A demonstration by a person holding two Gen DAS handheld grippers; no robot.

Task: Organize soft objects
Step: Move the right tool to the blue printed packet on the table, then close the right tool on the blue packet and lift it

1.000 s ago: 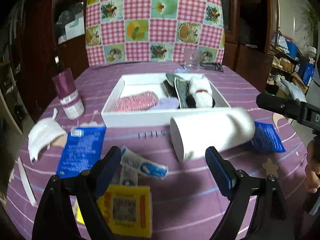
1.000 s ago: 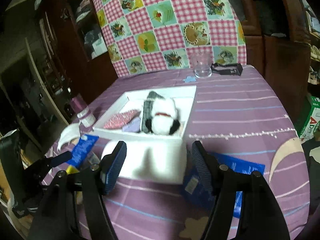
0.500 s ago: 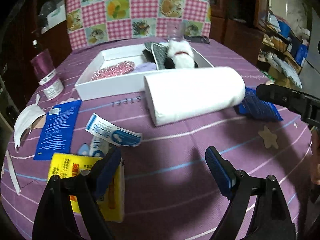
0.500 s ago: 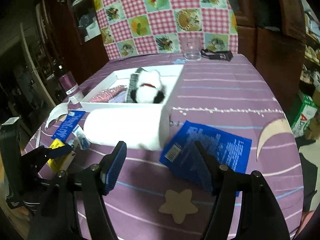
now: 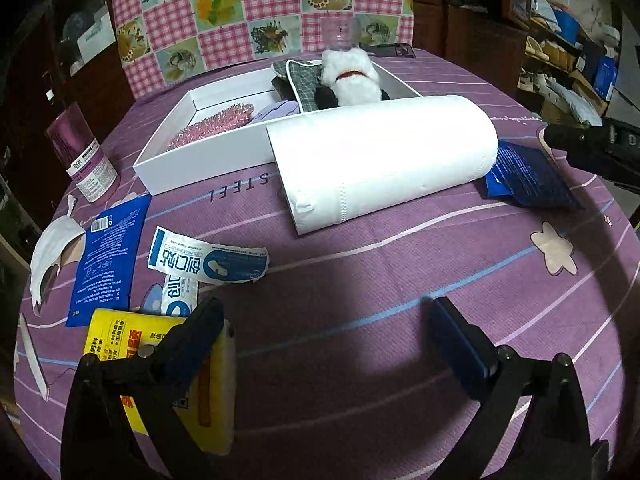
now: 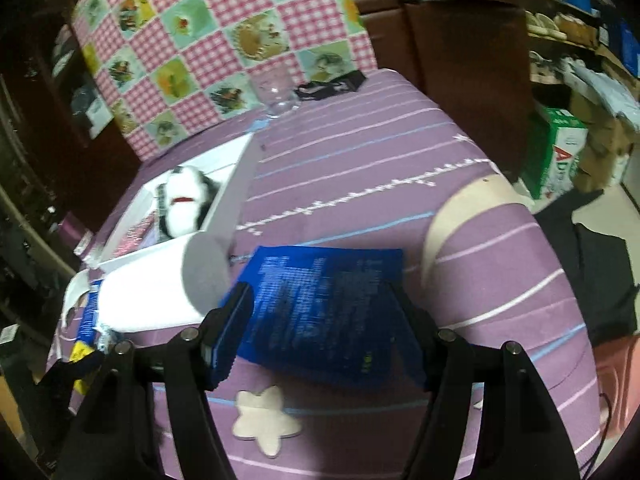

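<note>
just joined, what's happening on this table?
A person is tidying soft items into the white box, which already holds a plush toy. The right hand-held gripper is open, straddling the dark blue packet. The left hand-held gripper is open and empty. The white roll lies beside the box.

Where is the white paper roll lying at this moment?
The white paper roll lies on its side against the white tray, with the blue packet at its right end.
</note>
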